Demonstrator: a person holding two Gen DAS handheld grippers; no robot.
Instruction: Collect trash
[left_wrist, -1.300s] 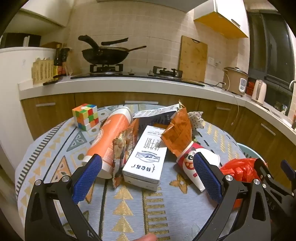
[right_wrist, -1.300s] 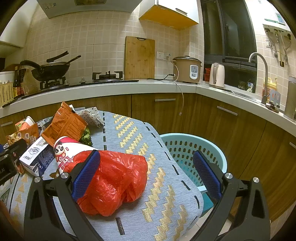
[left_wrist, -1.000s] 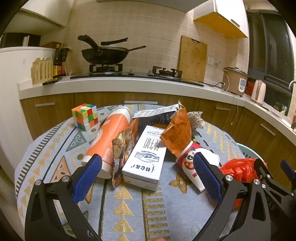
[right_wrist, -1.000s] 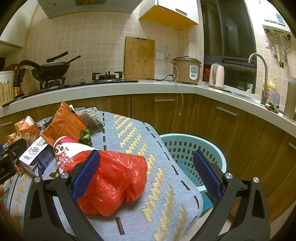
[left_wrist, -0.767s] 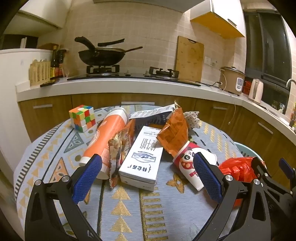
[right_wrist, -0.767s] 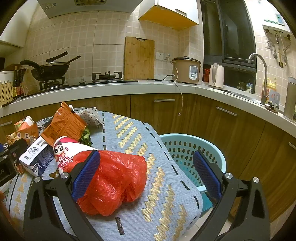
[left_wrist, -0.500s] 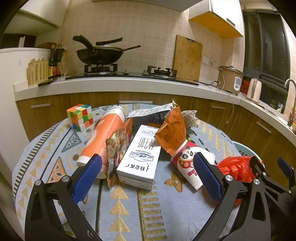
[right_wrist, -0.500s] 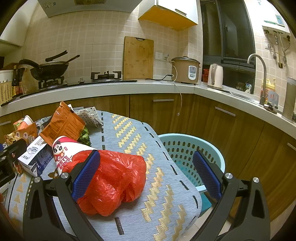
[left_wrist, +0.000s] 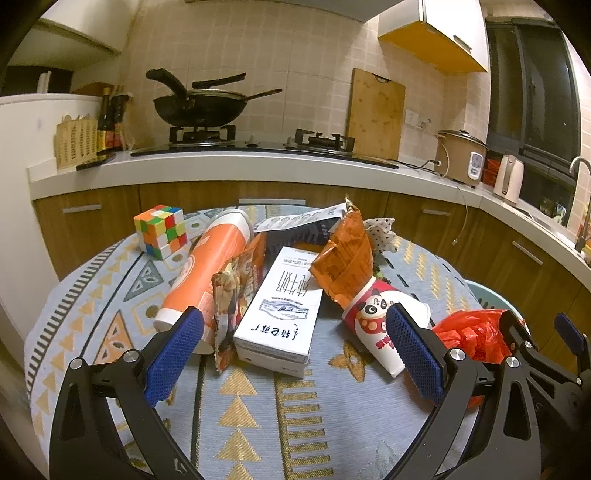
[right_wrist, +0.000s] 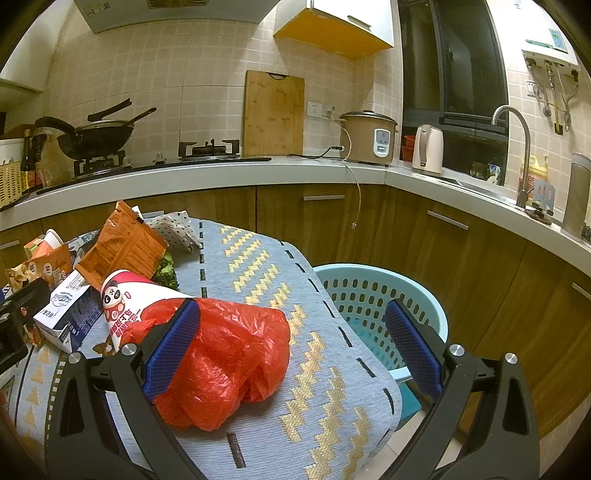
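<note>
Trash covers the patterned tablecloth (left_wrist: 110, 295): a white carton (left_wrist: 279, 314) lies between the spread, empty left gripper (left_wrist: 293, 349) fingers. In the right wrist view, the right gripper (right_wrist: 291, 345), also spread and empty, hovers over a red plastic bag (right_wrist: 229, 358) beside the teal basket (right_wrist: 388, 291).

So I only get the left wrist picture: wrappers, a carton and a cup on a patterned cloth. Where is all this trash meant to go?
Observer: A pale blue basket stands on the floor right beside the table.
Operator: Anything in it?
Observer: The part of its inside that I can see holds nothing.
Operator: And the other gripper?
Observer: The right gripper is open; the red plastic bag lies on the cloth by its left finger, not gripped.
</note>
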